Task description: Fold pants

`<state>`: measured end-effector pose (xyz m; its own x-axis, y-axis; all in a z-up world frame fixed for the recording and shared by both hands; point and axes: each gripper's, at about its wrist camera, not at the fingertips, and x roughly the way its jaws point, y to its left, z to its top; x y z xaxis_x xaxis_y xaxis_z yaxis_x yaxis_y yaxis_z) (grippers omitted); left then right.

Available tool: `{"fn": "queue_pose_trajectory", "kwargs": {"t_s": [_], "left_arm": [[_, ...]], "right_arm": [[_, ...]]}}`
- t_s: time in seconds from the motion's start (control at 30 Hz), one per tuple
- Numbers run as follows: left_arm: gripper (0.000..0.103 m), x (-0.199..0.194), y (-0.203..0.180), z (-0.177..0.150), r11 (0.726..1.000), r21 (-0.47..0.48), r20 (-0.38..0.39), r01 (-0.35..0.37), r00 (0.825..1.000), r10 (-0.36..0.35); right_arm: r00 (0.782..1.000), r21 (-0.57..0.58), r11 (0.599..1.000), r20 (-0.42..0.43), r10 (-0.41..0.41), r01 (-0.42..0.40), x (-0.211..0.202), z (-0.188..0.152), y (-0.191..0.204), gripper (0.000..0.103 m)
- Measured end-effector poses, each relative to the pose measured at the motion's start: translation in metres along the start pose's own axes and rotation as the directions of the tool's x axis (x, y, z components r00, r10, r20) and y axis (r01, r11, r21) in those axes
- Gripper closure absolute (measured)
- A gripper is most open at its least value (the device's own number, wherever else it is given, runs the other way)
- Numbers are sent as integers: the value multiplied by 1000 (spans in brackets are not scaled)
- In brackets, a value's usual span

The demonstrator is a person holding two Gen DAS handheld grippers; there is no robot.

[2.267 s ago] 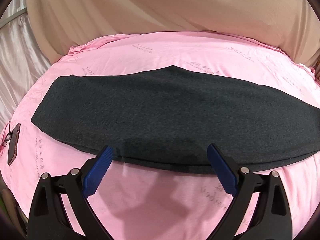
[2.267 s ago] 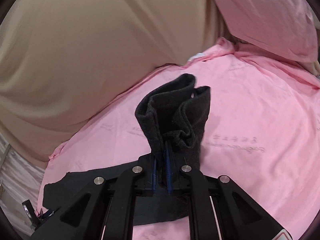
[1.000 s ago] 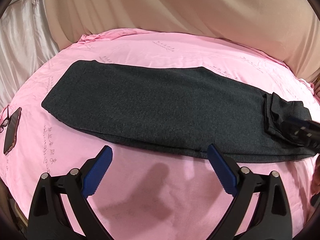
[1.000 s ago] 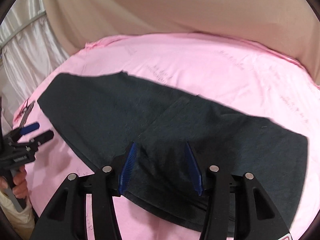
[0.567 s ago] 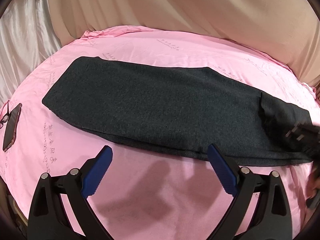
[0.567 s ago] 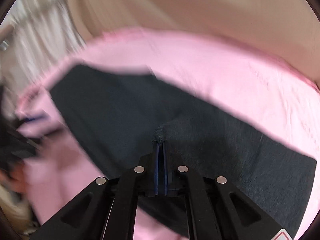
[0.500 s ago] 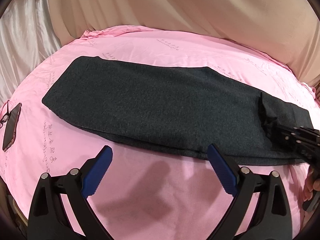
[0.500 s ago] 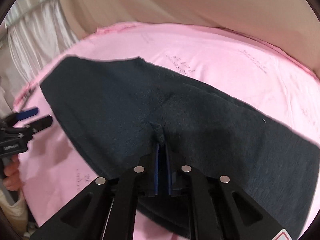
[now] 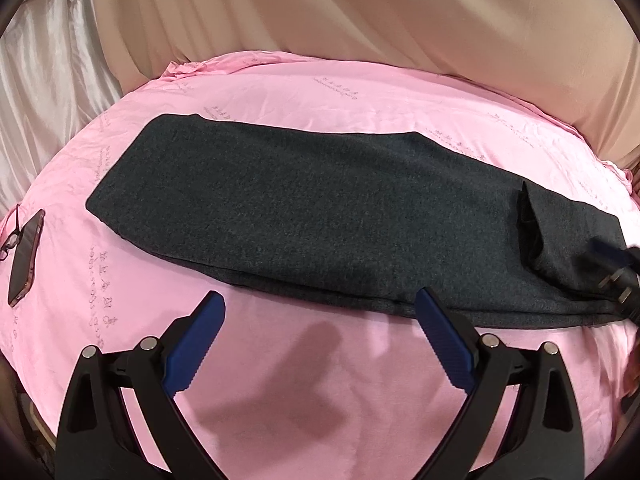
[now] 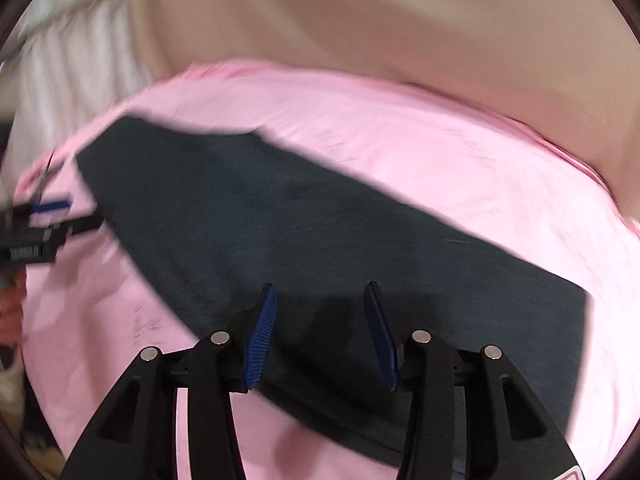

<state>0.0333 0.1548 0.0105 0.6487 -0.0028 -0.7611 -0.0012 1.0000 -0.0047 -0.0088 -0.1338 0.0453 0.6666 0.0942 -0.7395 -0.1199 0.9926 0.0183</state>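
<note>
Dark grey pants [image 9: 320, 216] lie flat as a long strip on the pink sheet [image 9: 304, 392], with a small folded flap [image 9: 532, 224] near their right end. My left gripper [image 9: 318, 312] is open and empty, just in front of the pants' near edge. My right gripper [image 10: 322, 300] is open and empty over the pants [image 10: 320, 240]; it also shows blurred at the right edge of the left wrist view [image 9: 616, 268]. The right wrist view is motion-blurred.
A phone [image 9: 26, 252] and glasses [image 9: 10, 236] lie at the sheet's left edge. A beige drape [image 9: 360, 20] hangs behind the sheet and white satin curtain [image 9: 44, 64] at the left. The sheet's far edge [image 9: 280, 56] is bunched.
My right gripper pinched the pants half a second ago, and has now opened and let go. The left gripper has stayed open and barely moved.
</note>
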Motion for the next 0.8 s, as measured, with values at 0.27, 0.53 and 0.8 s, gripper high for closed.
{"fn": "queue_pose_trajectory", "kwargs": {"t_s": [0.27, 0.53, 0.8], "left_arm": [[9, 8, -8, 6, 1000, -4, -17, -4, 1000, 4], [9, -2, -20, 9, 999, 27, 4, -22, 1000, 22], [9, 1, -37, 9, 998, 55, -6, -12, 1000, 12]], "right_arm": [[991, 300, 945, -79, -111, 129, -15, -35, -115, 56], [991, 391, 910, -68, -118, 136, -21, -60, -157, 95], [998, 160, 987, 52, 24, -33, -43, -16, -69, 66]]}}
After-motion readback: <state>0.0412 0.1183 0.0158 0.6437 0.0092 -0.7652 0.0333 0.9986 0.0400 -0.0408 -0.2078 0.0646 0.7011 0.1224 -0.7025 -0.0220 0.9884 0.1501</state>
